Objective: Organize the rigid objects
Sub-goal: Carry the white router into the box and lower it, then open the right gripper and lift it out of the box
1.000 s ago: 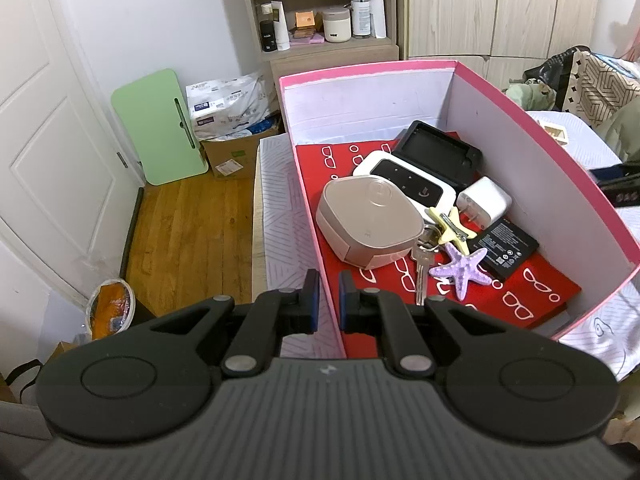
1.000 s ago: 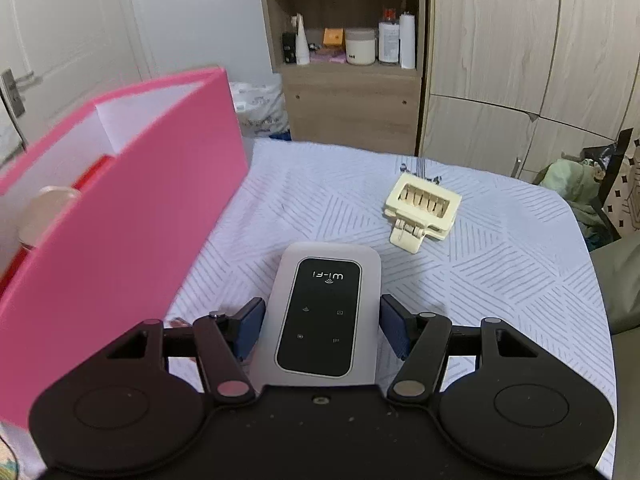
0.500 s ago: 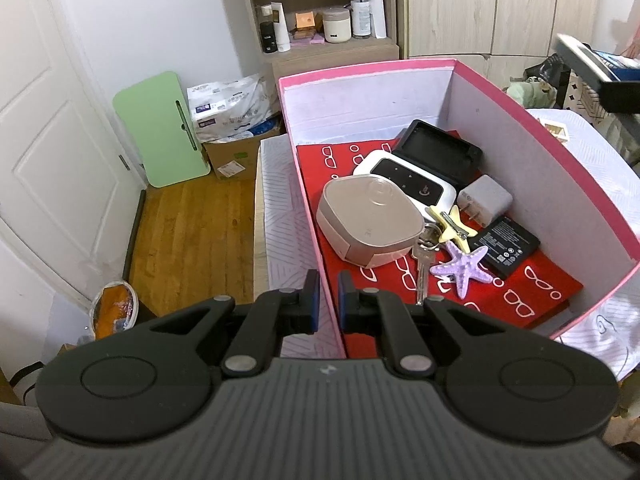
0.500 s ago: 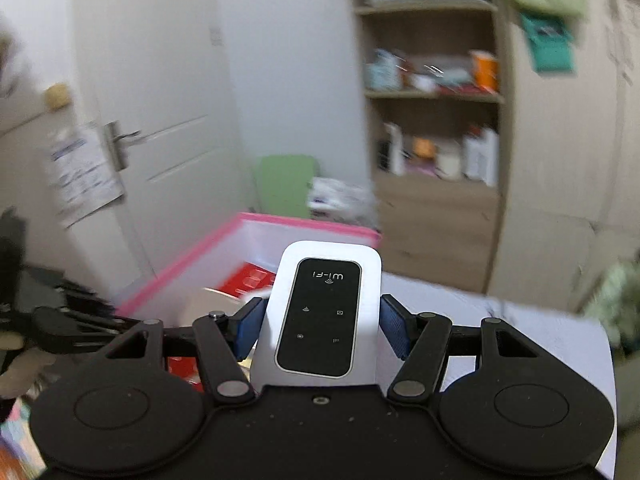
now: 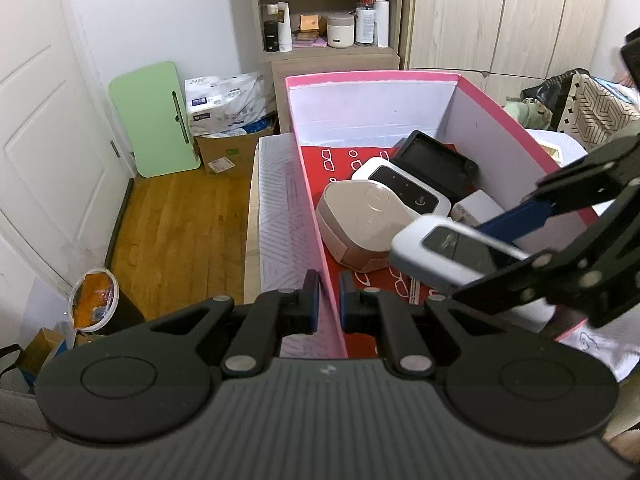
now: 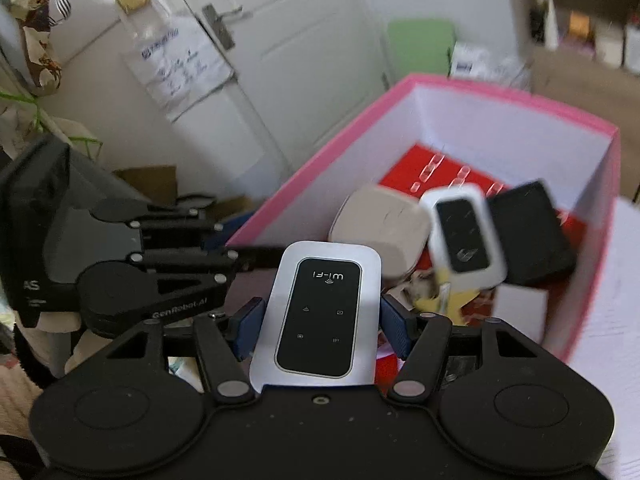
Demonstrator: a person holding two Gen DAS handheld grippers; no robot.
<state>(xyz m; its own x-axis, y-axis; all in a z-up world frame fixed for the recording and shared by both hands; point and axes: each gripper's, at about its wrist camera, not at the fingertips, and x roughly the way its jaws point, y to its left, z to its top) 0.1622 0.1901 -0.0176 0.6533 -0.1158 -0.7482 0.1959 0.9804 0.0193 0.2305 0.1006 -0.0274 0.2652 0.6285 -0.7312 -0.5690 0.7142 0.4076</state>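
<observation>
A pink box (image 5: pixel 372 77) with a red lining holds a beige speaker (image 5: pixel 362 224), a white router (image 5: pixel 404 190), a black case (image 5: pixel 434 160) and a white charger (image 5: pixel 476 208). My left gripper (image 5: pixel 329 306) is shut on the box's near left wall (image 5: pixel 316 216). My right gripper (image 6: pixel 320 322) is shut on a white WI-FI router (image 6: pixel 320 308) and holds it above the near end of the box (image 6: pixel 516 98). The held router also shows in the left wrist view (image 5: pixel 448 254), over the box's near right part.
The box sits on a patterned white cloth (image 5: pixel 280 216) at a table edge. A wooden floor (image 5: pixel 176 216), a green board (image 5: pixel 154 118), cardboard boxes (image 5: pixel 228 150) and a bin (image 5: pixel 96 300) lie to the left. A shelf (image 5: pixel 328 12) and wardrobes (image 5: pixel 500 16) stand behind.
My right gripper has lifted the WI-FI router off the cloth and swung it left over the pink box. My left gripper has stayed clamped on the box wall.
</observation>
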